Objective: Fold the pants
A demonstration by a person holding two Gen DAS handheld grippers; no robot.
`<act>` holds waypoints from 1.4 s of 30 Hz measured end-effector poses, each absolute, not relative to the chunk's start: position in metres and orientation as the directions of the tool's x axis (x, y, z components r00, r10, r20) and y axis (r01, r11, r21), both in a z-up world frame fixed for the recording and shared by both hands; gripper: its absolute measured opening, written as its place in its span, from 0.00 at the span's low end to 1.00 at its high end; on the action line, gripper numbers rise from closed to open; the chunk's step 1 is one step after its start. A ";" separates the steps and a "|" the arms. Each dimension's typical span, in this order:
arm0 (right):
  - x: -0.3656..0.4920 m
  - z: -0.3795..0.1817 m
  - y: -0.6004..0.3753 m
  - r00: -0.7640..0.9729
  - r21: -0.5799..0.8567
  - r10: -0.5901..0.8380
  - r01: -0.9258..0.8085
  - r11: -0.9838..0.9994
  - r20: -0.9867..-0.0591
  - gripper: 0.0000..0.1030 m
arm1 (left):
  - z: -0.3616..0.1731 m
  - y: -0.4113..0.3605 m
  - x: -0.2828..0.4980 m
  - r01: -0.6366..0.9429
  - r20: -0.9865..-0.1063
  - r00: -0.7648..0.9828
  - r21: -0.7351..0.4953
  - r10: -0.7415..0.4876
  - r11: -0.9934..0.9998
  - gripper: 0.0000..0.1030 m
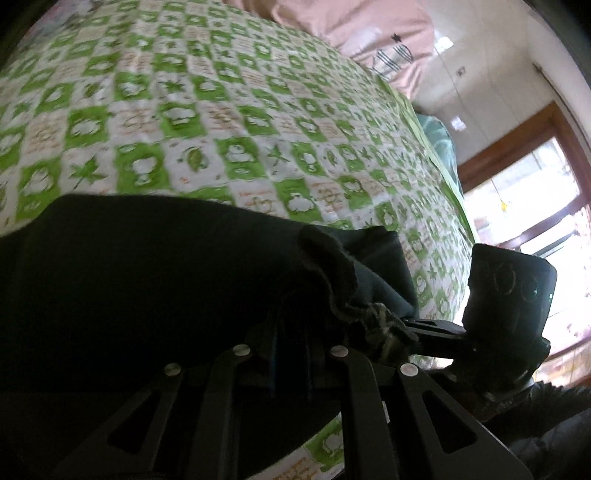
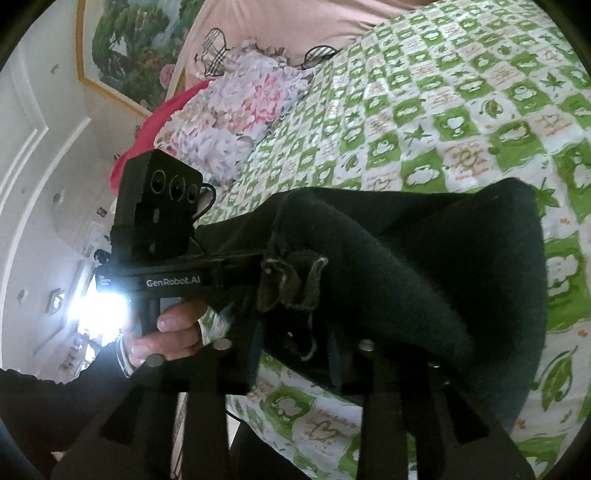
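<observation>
The dark green-black pants [image 1: 147, 273] hang over a bed with a green and white checked sheet [image 1: 207, 110]. My left gripper [image 1: 291, 332] is shut on a bunched edge of the pants; the cloth drapes over its fingers and hides the tips. My right gripper [image 2: 291, 332] is shut on another bunched edge of the pants [image 2: 424, 266], its tips also buried in cloth. Each gripper shows in the other's view: the right one at the right of the left wrist view [image 1: 509, 295], the left one, held by a hand, in the right wrist view [image 2: 162, 229]. The two grippers are close together.
A pink pillow [image 1: 373, 33] lies at the head of the bed. A floral quilt [image 2: 236, 110] and a red cloth [image 2: 155, 129] lie at the bed's edge. A window with a wooden frame [image 1: 517, 177] is beyond the bed. A framed painting [image 2: 125, 48] hangs on the wall.
</observation>
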State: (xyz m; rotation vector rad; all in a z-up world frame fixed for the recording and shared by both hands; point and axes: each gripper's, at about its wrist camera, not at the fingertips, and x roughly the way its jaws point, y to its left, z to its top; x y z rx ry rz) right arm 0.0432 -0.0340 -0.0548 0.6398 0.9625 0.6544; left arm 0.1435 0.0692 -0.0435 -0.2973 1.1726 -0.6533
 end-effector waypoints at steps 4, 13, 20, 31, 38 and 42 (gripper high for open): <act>0.043 -0.051 -0.028 0.403 0.736 0.753 -0.236 0.634 -0.520 0.47 | -0.042 0.086 0.134 0.264 -0.750 0.279 -0.541 -0.600 0.799 0.12; 0.043 -0.034 -0.014 0.375 0.750 0.789 -0.282 0.598 -0.488 0.47 | -0.028 0.134 0.102 0.123 -0.736 0.406 -0.543 -0.542 0.831 0.16; 0.049 -0.010 0.003 0.366 0.723 0.802 -0.360 0.590 -0.472 0.47 | -0.006 0.180 0.070 0.010 -0.706 0.529 -0.549 -0.471 0.836 0.22; 0.083 0.016 0.037 0.337 0.708 0.829 -0.434 0.557 -0.446 0.49 | 0.016 0.247 0.021 -0.142 -0.662 0.651 -0.586 -0.371 0.797 0.22; 0.105 0.030 0.068 0.291 0.686 0.845 -0.494 0.534 -0.448 0.52 | 0.014 0.276 -0.005 -0.238 -0.655 0.690 -0.607 -0.308 0.758 0.34; 0.122 0.035 0.089 0.263 0.667 0.848 -0.528 0.526 -0.460 0.54 | 0.011 0.293 -0.019 -0.300 -0.664 0.702 -0.605 -0.259 0.738 0.43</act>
